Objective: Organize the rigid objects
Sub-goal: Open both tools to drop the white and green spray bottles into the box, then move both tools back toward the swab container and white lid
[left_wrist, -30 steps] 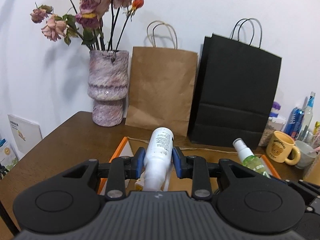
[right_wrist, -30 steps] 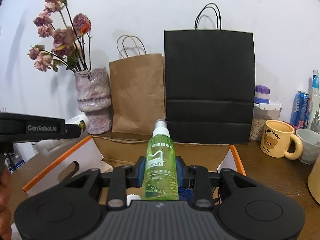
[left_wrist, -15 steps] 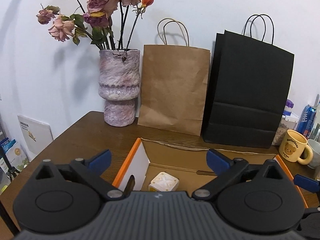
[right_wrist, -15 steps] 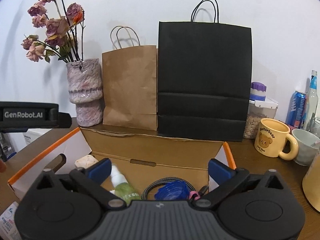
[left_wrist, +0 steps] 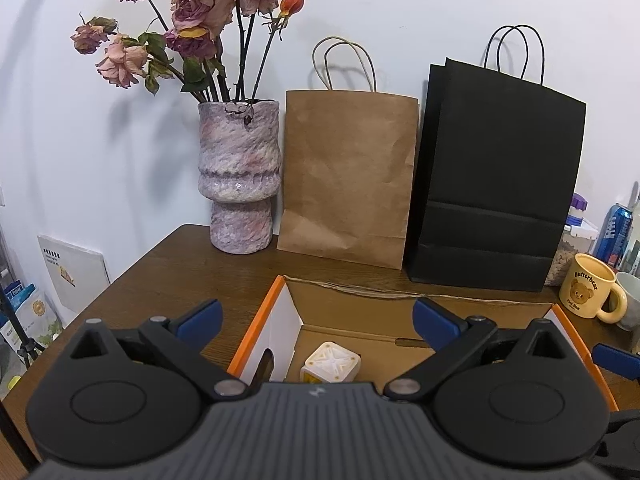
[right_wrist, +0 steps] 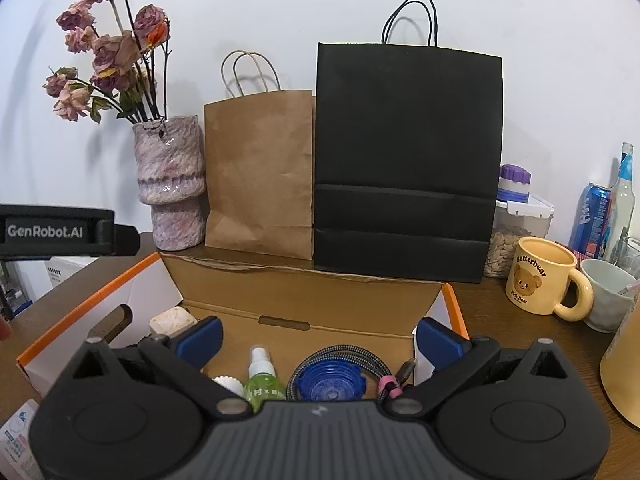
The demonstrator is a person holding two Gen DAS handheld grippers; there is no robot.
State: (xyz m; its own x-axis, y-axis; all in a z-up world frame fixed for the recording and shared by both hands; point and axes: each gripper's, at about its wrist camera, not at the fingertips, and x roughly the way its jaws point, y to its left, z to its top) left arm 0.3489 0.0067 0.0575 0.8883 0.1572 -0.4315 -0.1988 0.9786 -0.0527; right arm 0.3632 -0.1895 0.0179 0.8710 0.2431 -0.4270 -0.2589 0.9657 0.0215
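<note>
Box (right_wrist: 296,300) of cardboard, orange-rimmed, sits open on the wooden table (left_wrist: 192,268) below both grippers; task items lie inside it, noted left to right as the right wrist view has them.

Cream cube (right_wrist: 173,320) in the far left corner, beside the handle cut-out; looks like hard, light plastic with flat faces; judged easy to pinch across two opposite faces.

White ribbed cap (right_wrist: 229,385), only its top showing, body hidden by the gripper; cannot tell what it belongs to.

Green spray bottle (right_wrist: 262,380) lying just beside it, nozzle toward the back wall; likely light, smooth and round, so apt to roll or slip; the mid-body is the safer hold, not the thin nozzle.

Blue ribbed disc (right_wrist: 329,383) ringed by a braided cable (right_wrist: 372,362); the disc seems stiff but shallow, so take it by its rim; the cable is limp and would sag.

Left gripper (left_wrist: 316,318): jaws spread wide, nothing between them. Right gripper (right_wrist: 320,338): likewise released and empty, hanging over the box.

Outside the box: vase (right_wrist: 170,184), brown bag (right_wrist: 260,172), black bag (right_wrist: 408,160), yellow mug (right_wrist: 540,276); all well apart from the jaws.
</note>
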